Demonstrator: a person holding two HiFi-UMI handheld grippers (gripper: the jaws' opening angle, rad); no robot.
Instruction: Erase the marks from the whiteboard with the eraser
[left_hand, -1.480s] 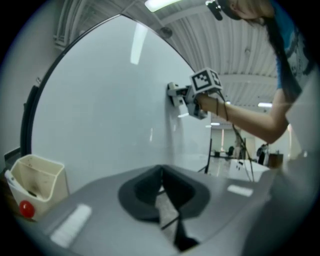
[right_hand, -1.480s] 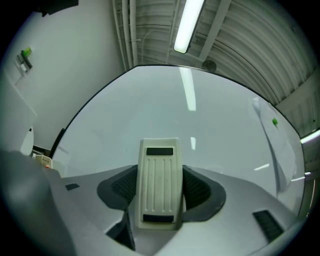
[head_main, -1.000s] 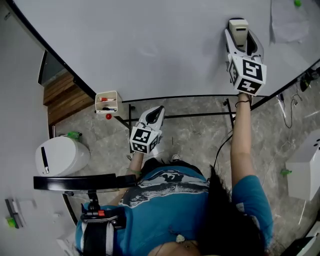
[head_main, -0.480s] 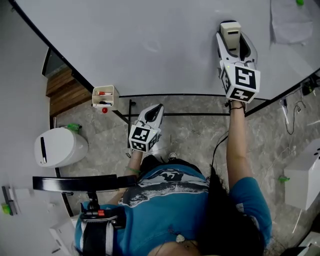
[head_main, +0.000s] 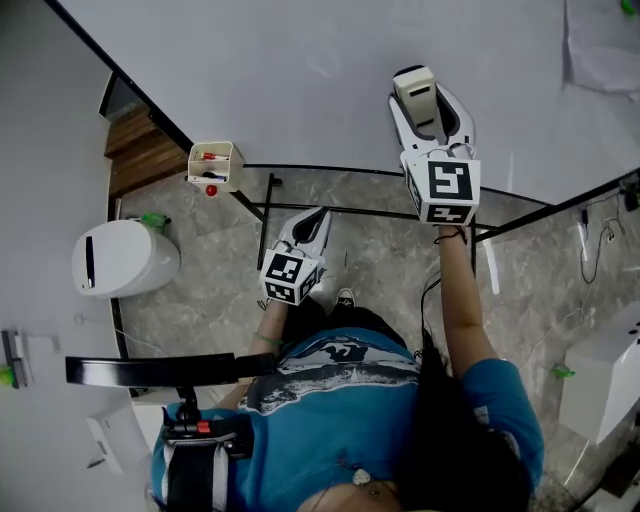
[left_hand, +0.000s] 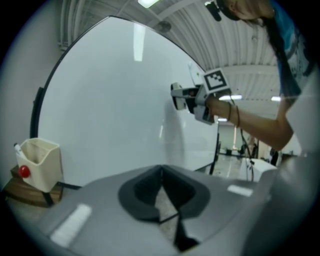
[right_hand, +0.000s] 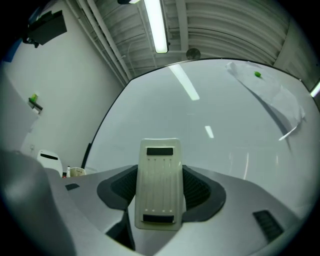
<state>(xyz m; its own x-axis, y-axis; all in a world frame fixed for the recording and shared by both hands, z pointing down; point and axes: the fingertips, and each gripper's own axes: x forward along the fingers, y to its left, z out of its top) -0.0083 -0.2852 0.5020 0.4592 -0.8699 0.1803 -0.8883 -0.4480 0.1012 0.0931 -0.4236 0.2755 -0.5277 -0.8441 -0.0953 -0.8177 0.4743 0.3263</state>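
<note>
The whiteboard (head_main: 300, 70) fills the top of the head view and looks nearly blank, with only a faint smudge (head_main: 324, 70). My right gripper (head_main: 432, 96) is raised against it and shut on the cream eraser (head_main: 416, 92), whose far end lies at the board. In the right gripper view the eraser (right_hand: 159, 192) stands upright between the dark pads (right_hand: 202, 189), with the whiteboard (right_hand: 200, 115) behind. My left gripper (head_main: 317, 216) hangs low by the person's waist, below the board's edge, shut and holding nothing. The left gripper view shows the right gripper's eraser (left_hand: 177, 96) on the board.
A cream cup (head_main: 214, 165) with red markers hangs at the board's lower left corner. A sheet (head_main: 603, 45) with a green magnet (right_hand: 257, 74) is stuck at the board's right. The black stand bars (head_main: 350, 175) cross below. A white bin (head_main: 125, 257) stands left, a white box (head_main: 600, 370) right.
My right gripper has slid the eraser leftward along the board and a little lower. The left gripper has hardly moved.
</note>
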